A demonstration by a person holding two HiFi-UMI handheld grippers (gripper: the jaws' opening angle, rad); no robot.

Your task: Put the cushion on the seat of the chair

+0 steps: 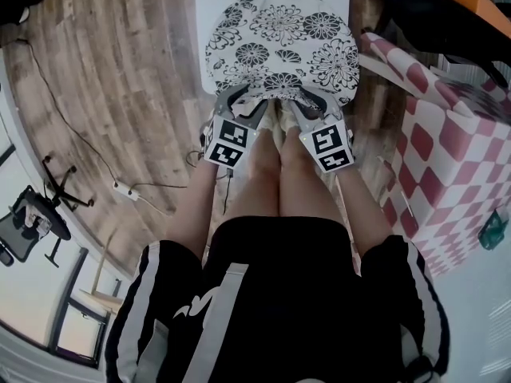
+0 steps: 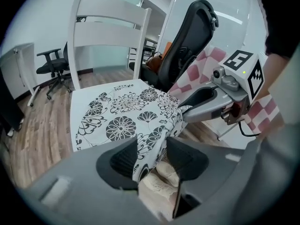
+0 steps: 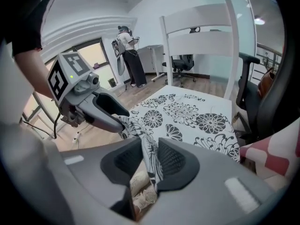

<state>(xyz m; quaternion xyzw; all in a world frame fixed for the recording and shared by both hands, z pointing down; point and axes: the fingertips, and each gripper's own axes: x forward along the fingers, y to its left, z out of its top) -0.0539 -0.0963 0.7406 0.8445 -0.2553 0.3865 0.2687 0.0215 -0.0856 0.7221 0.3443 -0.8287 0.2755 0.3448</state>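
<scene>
The cushion (image 1: 279, 42) is white with black flower prints and lies on the seat of the white chair (image 1: 206, 6). Both grippers sit at its near edge. My left gripper (image 1: 242, 100) is open; in the left gripper view (image 2: 152, 149) a hanging fold of the cushion (image 2: 122, 116) lies loose between the jaws. My right gripper (image 1: 310, 102) also stands open, and in the right gripper view (image 3: 151, 151) a fold of the cushion (image 3: 187, 118) hangs in the narrow gap between its jaws. The chair's slatted back (image 2: 110, 27) rises behind the cushion.
My bare legs (image 1: 279, 182) stand right against the chair front. A pink-and-white checkered cover (image 1: 447, 134) is close on the right, with a black office chair (image 2: 187, 41) beyond. A power strip (image 1: 128, 188) lies on the wood floor at left. Another person (image 3: 129, 55) stands far back.
</scene>
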